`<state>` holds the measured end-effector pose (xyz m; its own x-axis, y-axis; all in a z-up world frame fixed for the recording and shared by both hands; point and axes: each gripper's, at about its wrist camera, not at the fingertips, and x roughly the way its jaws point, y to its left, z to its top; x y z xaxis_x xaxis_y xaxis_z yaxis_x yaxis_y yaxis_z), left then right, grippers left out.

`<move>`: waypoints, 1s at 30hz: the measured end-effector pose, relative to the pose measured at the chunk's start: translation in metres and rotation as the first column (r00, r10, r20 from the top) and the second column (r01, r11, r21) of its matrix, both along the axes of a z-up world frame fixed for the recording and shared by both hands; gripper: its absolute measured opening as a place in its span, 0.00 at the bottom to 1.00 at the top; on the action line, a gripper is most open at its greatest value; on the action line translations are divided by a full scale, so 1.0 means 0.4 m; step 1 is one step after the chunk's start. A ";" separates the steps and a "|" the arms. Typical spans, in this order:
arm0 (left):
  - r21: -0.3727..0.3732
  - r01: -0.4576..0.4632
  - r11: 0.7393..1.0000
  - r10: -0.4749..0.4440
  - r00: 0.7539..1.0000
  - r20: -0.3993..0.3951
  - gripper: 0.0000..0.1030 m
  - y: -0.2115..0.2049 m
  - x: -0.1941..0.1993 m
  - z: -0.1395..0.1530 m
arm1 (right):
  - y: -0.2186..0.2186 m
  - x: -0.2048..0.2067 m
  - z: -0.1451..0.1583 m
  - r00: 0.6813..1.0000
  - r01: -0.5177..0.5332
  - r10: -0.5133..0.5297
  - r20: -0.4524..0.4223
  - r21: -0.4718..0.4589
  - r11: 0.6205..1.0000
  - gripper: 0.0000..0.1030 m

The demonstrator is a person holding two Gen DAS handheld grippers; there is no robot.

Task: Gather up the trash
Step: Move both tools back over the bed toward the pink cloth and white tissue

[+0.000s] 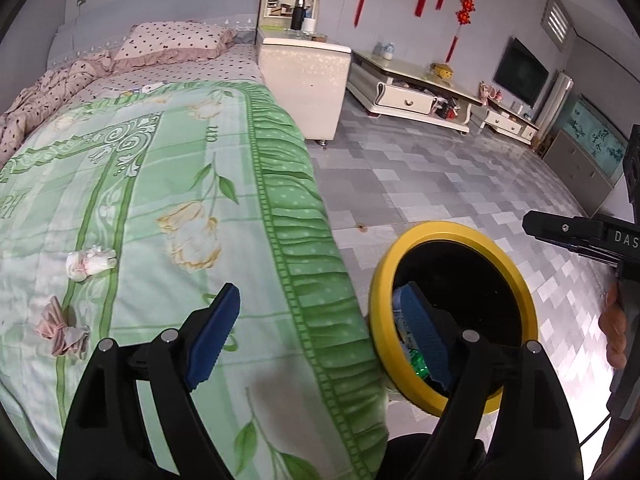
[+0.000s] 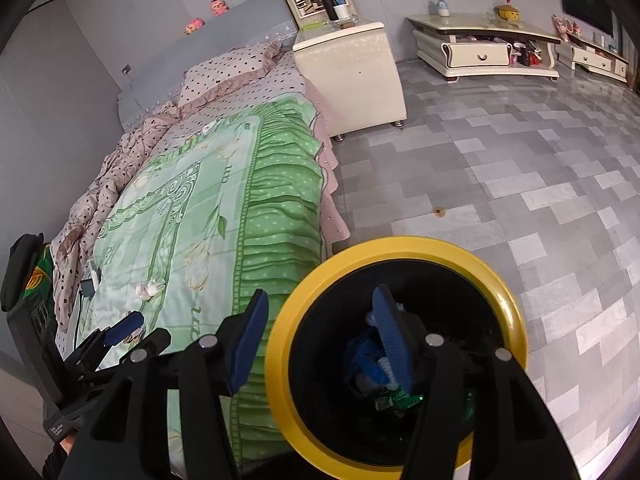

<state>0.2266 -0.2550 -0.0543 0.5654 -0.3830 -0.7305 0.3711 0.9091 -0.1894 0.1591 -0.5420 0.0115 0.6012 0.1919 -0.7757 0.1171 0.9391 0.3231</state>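
Observation:
A black bin with a yellow rim (image 1: 452,236) (image 2: 396,246) stands on the floor beside the bed and holds blue and green wrappers (image 2: 370,360). A crumpled white tissue (image 1: 90,262) (image 2: 150,287) and a crumpled pink tissue (image 1: 60,326) lie on the green bedspread (image 1: 168,184). My left gripper (image 1: 320,336) is open and empty over the bed's edge. My right gripper (image 2: 320,340) is open and empty above the bin's left rim. In the right wrist view the left gripper (image 2: 120,330) shows at the lower left.
A white nightstand (image 1: 300,76) stands beside the bed. A low white TV cabinet (image 1: 416,88) lines the far wall. Grey tiled floor (image 2: 520,168) spreads to the right. A polka-dot pillow (image 1: 176,40) and quilt lie at the bed's head. A phone and charger (image 2: 88,284) lie on the bed.

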 end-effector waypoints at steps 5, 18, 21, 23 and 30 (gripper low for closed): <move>0.018 -0.076 0.997 0.076 0.997 0.003 0.77 0.125 0.020 -0.007 | 0.108 0.045 0.018 0.997 -0.076 0.076 0.007 -0.005 0.997 0.56; 0.061 -0.266 0.962 0.269 0.963 -0.034 0.77 0.446 0.070 -0.070 | 0.431 0.201 -0.003 0.959 -0.284 0.283 -0.018 -0.009 0.959 0.57; 0.060 -0.306 0.950 0.309 0.949 -0.055 0.77 0.511 0.081 -0.094 | 0.511 0.239 -0.017 0.942 -0.334 0.333 -0.030 -0.012 0.943 0.57; 0.061 -0.327 0.943 0.331 0.941 -0.069 0.77 0.551 0.082 -0.113 | 0.565 0.265 -0.027 0.930 -0.366 0.365 -0.035 -0.031 0.930 0.57; 0.052 -0.383 0.922 0.386 0.914 -0.120 0.77 0.642 0.105 -0.179 | 0.735 0.343 -0.085 0.872 -0.486 0.481 -0.086 -0.047 0.873 0.57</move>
<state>0.2685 0.0018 -0.1259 0.5680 -0.1334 -0.8121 -0.0335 0.9822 -0.1847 0.2962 -0.2482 -0.0226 0.3905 0.3924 -0.8328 -0.3373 0.9027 0.2671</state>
